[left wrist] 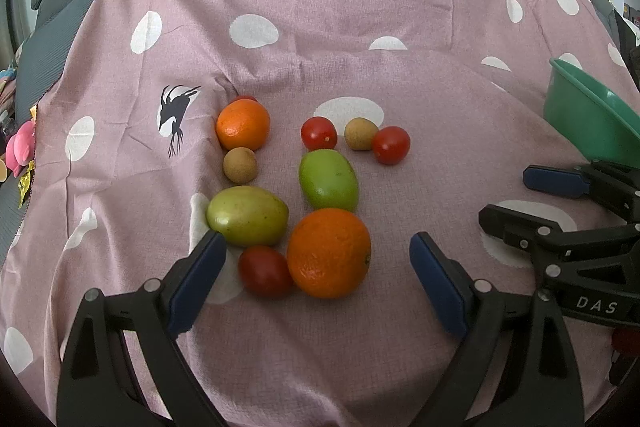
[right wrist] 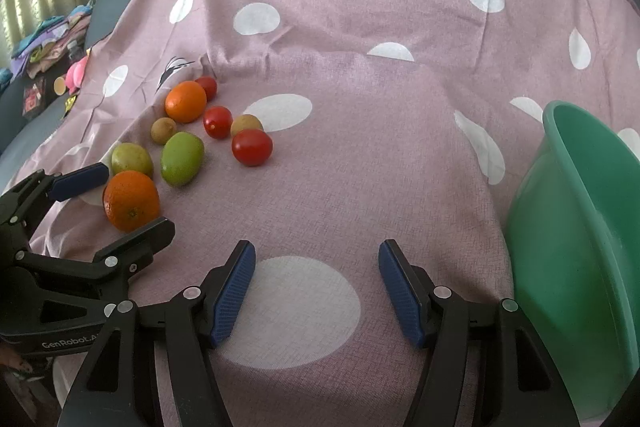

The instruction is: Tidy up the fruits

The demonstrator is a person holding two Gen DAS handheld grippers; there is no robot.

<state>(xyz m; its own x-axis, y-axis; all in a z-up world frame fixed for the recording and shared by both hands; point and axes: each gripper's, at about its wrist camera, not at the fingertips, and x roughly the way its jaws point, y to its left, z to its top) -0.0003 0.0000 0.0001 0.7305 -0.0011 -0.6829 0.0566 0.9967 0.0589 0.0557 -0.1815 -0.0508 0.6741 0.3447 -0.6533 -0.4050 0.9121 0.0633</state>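
The large orange [left wrist: 329, 253] sits lower centre in the left wrist view, just ahead of the left gripper [left wrist: 318, 259], whose jaws stand wide and empty around it. The right gripper [right wrist: 316, 283] (also wide, empty) hovers over bare cloth, farther off. The orange is round, bright, dimpled.

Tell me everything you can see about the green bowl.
The green bowl looks like smooth, glossy plastic, with a rounded wall and a thin rim. It sits on the pink spotted cloth, right of the fruit pile and apart from it. No fruit shows in the visible part; its far side is cut off. Neither gripper touches it.
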